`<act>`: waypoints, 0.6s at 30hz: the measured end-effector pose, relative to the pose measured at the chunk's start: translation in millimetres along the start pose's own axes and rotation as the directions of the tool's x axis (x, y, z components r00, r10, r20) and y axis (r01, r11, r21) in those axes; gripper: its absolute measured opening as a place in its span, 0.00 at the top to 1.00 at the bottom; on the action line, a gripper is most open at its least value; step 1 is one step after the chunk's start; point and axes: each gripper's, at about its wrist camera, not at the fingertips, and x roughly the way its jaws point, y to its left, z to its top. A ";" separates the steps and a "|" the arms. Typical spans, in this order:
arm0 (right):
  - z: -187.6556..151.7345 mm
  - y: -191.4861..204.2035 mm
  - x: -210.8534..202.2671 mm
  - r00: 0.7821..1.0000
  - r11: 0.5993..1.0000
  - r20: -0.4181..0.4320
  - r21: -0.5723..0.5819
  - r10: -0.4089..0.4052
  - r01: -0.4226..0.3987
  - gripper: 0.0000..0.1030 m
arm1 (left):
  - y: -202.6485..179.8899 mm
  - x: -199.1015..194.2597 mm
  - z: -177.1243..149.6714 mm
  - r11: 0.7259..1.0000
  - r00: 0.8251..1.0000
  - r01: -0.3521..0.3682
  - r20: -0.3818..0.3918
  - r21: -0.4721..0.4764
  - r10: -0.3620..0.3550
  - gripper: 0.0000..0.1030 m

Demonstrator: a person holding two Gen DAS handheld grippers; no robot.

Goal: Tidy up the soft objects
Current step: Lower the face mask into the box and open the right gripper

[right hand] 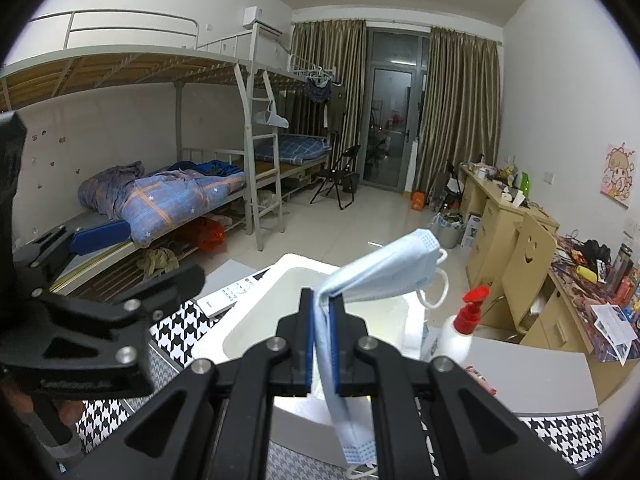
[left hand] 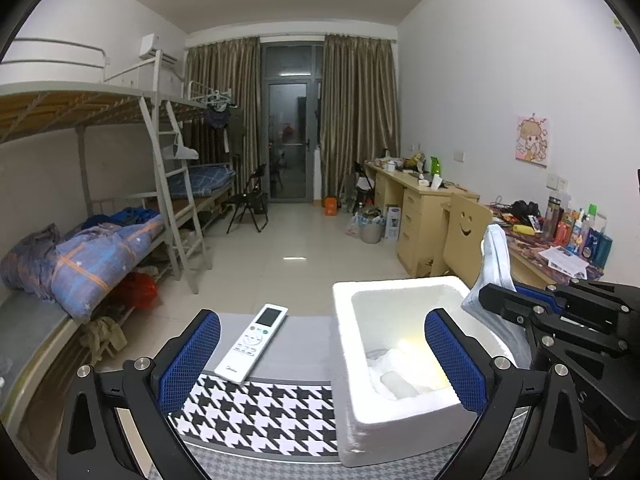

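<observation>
A white foam box (left hand: 400, 292) stands on the houndstooth-covered table (left hand: 260, 416), with white soft items (left hand: 394, 372) at its bottom. My left gripper (left hand: 322, 364) is open and empty, its jaws straddling the box's left wall. My right gripper (right hand: 323, 320) is shut on a light blue face mask (right hand: 384, 272), held above the box (right hand: 296, 276). In the left wrist view the mask (left hand: 494, 264) hangs over the box's right rim, pinched by the right gripper (left hand: 504, 296).
A white remote control (left hand: 252, 342) lies left of the box. A white pump bottle with a red top (right hand: 460, 328) stands right of the box. Bunk beds stand left; desks and a wooden chair (left hand: 466, 236) stand right.
</observation>
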 end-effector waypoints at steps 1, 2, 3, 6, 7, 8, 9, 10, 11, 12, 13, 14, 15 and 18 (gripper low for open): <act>0.6 0.2 1.6 1.000 1.000 0.000 -0.004 -0.002 0.002 0.91 | 1.4 -0.1 -0.3 1.000 1.000 -0.002 -0.001 -0.003 0.002 0.01; 1.2 0.8 4.0 1.000 1.000 -0.002 -0.009 -0.006 0.006 0.91 | 3.3 0.4 -0.8 1.000 1.000 -0.005 -0.003 -0.009 0.005 0.01; 1.8 1.1 7.0 1.000 1.000 -0.006 -0.011 -0.005 0.005 0.91 | 5.7 0.5 -1.9 1.000 1.000 -0.009 -0.005 -0.015 0.009 0.01; 2.7 1.0 16.0 1.000 1.000 -0.025 -0.002 0.005 -0.005 0.91 | 8.7 0.5 -4.3 1.000 1.000 -0.012 -0.010 -0.019 0.012 0.01; 2.6 1.0 20.3 0.999 1.000 -0.038 0.005 0.010 -0.009 0.91 | 10.7 1.1 -5.1 1.000 1.000 -0.013 -0.014 -0.028 0.012 0.01; 2.6 1.3 23.5 0.999 1.000 -0.048 0.009 0.011 -0.010 0.91 | 12.3 1.0 -5.9 0.999 1.000 -0.013 -0.017 -0.033 0.013 0.01; 2.6 1.8 27.5 0.998 1.000 -0.062 0.013 0.011 -0.011 0.91 | 14.3 1.3 -6.2 0.999 1.000 -0.013 -0.020 -0.041 0.013 0.01; 2.7 2.5 30.2 0.997 1.000 -0.071 0.014 0.017 -0.016 0.91 | 15.8 1.5 -6.3 0.999 1.000 -0.016 -0.022 -0.044 0.015 0.01; 2.7 2.9 31.2 0.997 1.000 -0.074 0.015 0.023 -0.022 0.91 | 16.0 1.1 -6.5 0.999 1.000 -0.019 -0.021 -0.045 0.018 0.01; 3.1 3.5 32.4 0.997 1.000 -0.077 0.014 0.026 -0.025 0.91 | 16.7 0.8 -7.1 0.999 1.000 -0.024 -0.020 -0.046 0.023 0.01; 3.2 3.8 34.2 0.996 1.000 -0.081 0.011 0.023 -0.022 0.91 | 17.3 0.5 -7.8 0.999 1.000 -0.024 -0.021 -0.047 0.023 0.01; 3.4 4.1 34.7 0.996 1.000 -0.084 0.009 0.020 -0.019 0.91 | 17.7 0.5 -8.6 0.999 1.000 -0.021 -0.023 -0.050 0.020 0.01; 3.3 3.9 36.8 0.996 1.000 -0.093 0.008 0.014 -0.013 0.91 | 18.4 0.1 -9.4 0.998 1.000 -0.019 -0.025 -0.052 0.017 0.01; 2.7 2.3 43.8 0.991 0.999 -0.130 0.029 0.020 -0.017 0.89 | 19.9 0.4 -10.2 0.998 0.999 -0.018 -0.029 -0.054 0.017 0.01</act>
